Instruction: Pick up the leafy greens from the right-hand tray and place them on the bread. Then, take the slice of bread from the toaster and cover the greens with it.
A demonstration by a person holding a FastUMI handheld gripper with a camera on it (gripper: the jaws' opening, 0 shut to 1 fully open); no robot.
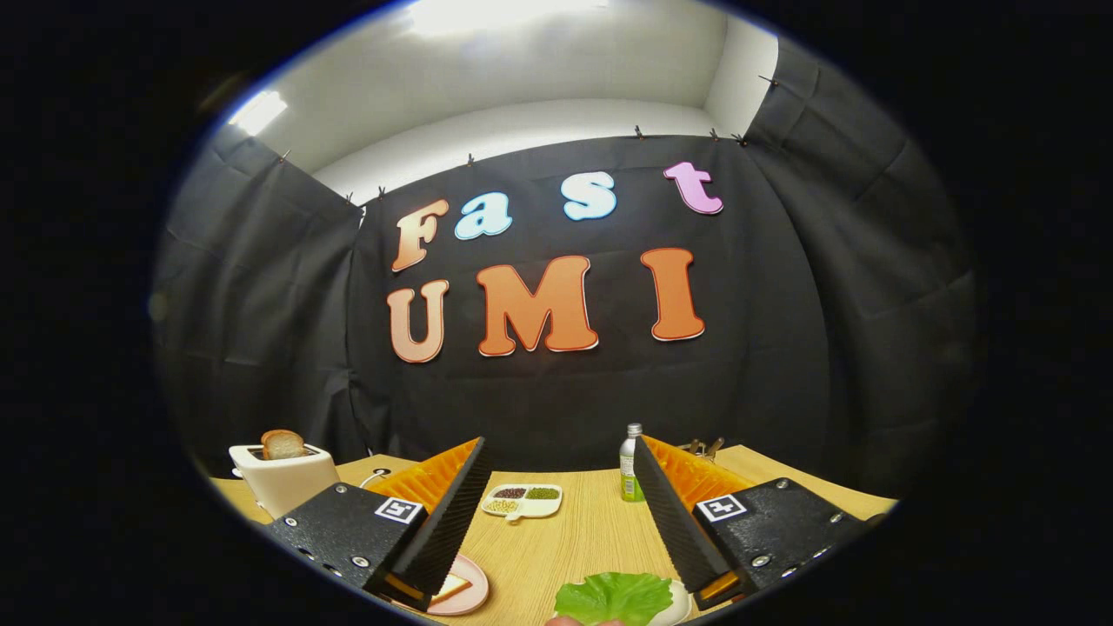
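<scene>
- Gripper view: gripper [556, 522] has its 2 fingers spread wide, nothing between the pads, held up off the wooden table [600, 530].
- Leafy greens [616, 598] sit low and close in, just beside the right finger, on a white tray [681, 602] w/ only a sliver of rim showing. Not yet picked.
- Handling, my guess: greens look like 1 ruffled lettuce-type leaf, v. light, floppy, thin. Prob. folds or tears if squeezed hard; could also slide flat on the tray instead of lifting.
- Where to grab: I'd go for a raised ruffled edge or the thicker rib area, so both pads get a fold of leaf btw them rather than scraping the tray. Can't tell which part stands proud from here.
- Bread slice [449, 588] lies on a pink plate [465, 589], mostly tucked behind the left finger. That's the drop spot; leaf is light enough that it may cling to a pad on release.
- Toaster [283, 478] sits beyond the left finger, w/ toast [283, 444] standing up out of the slot. Toast looks stiff and dry, easy to pinch by the exposed top, though crumbly if clamped hard.
- Beyond the fingers: divided dish [523, 502] w/ 3 fillings, and a small bottle [630, 465] by the right finger. Neither blocks the leaf.
- Something pinkish at the near edge below the greens, poss. a fingertip; too little seen to say.
</scene>
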